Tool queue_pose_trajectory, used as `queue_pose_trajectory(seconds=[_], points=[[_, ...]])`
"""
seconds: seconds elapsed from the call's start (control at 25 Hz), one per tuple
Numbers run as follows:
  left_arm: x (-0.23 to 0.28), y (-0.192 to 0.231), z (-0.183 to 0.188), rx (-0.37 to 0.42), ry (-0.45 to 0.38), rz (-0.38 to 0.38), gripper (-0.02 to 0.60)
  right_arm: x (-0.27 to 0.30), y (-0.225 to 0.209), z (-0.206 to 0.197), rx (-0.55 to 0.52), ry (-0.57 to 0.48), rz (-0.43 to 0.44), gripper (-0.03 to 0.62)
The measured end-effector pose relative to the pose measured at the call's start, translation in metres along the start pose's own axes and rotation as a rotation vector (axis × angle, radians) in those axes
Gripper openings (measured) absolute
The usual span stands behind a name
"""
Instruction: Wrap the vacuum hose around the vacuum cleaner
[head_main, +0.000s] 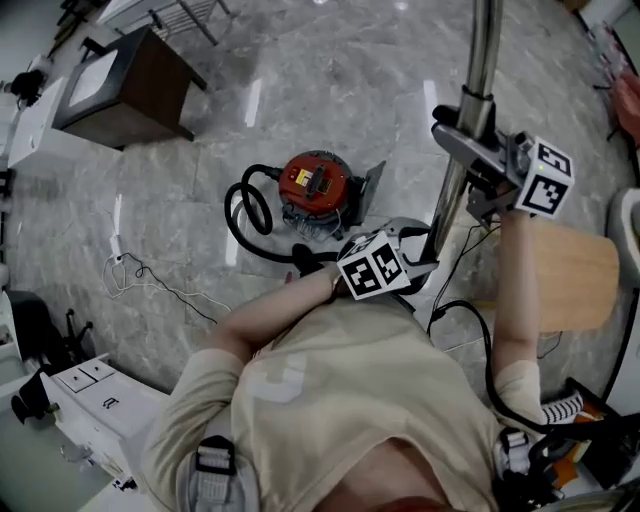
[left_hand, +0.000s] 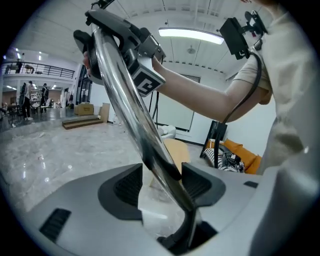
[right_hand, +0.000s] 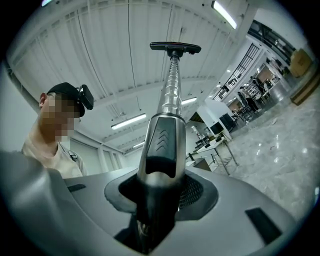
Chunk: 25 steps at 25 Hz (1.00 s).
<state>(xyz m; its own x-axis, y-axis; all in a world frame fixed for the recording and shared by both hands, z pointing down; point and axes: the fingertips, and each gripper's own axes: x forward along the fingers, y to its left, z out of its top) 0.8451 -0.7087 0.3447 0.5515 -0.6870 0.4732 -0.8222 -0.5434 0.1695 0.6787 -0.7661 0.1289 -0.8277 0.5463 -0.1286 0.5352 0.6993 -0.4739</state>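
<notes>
Head view: the vacuum cleaner (head_main: 313, 188) sits on the floor ahead of the person, with the hose (head_main: 245, 215) lying in a loose loop at its left side, not yet wound round the body. The wand (head_main: 478, 90) stands nearly upright to the right.

Left gripper (left_hand: 162, 182): jaws clamped on the lower wand. Right gripper (right_hand: 160, 192): jaws clamped higher up, on the ribbed sleeve, with the floor head at the top.

Procedure, as judged from this position:
1. Grip with both grippers; the polished tube is likely to slip or rotate under one grip.
2. Carry the wand round the vacuum cleaner so the hose follows in even turns.
3. Avoid kinks where the hose meets the body.
</notes>
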Motion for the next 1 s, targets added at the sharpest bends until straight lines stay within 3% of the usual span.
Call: queue_pose_trajectory(seconds=[0.12, 0.32, 0.48, 0.68, 1.0], points=[[-0.026, 0.019, -0.01, -0.028, -0.009, 0.1, 0.233, -0.013, -0.016, -0.015, 0.006, 0.054, -0.059, 0.155], [-0.134, 0.062, -0.062, -0.332, -0.082, 0.28, 0.233, -0.011, -0.027, -0.048, -0.005, 0.223, -0.132, 0.155], [-0.197, 0.083, -0.088, -0.463, -0.152, 0.366, 0.233, 0.002, -0.043, -0.079, -0.004, 0.354, -0.226, 0.152], [-0.249, 0.113, -0.1, -0.417, -0.171, 0.42, 0.233, 0.023, -0.065, -0.136, 0.046, 0.507, -0.318, 0.152], [-0.316, 0.163, -0.117, -0.412, -0.232, 0.364, 0.233, 0.069, -0.088, -0.214, 0.089, 0.709, -0.436, 0.144]])
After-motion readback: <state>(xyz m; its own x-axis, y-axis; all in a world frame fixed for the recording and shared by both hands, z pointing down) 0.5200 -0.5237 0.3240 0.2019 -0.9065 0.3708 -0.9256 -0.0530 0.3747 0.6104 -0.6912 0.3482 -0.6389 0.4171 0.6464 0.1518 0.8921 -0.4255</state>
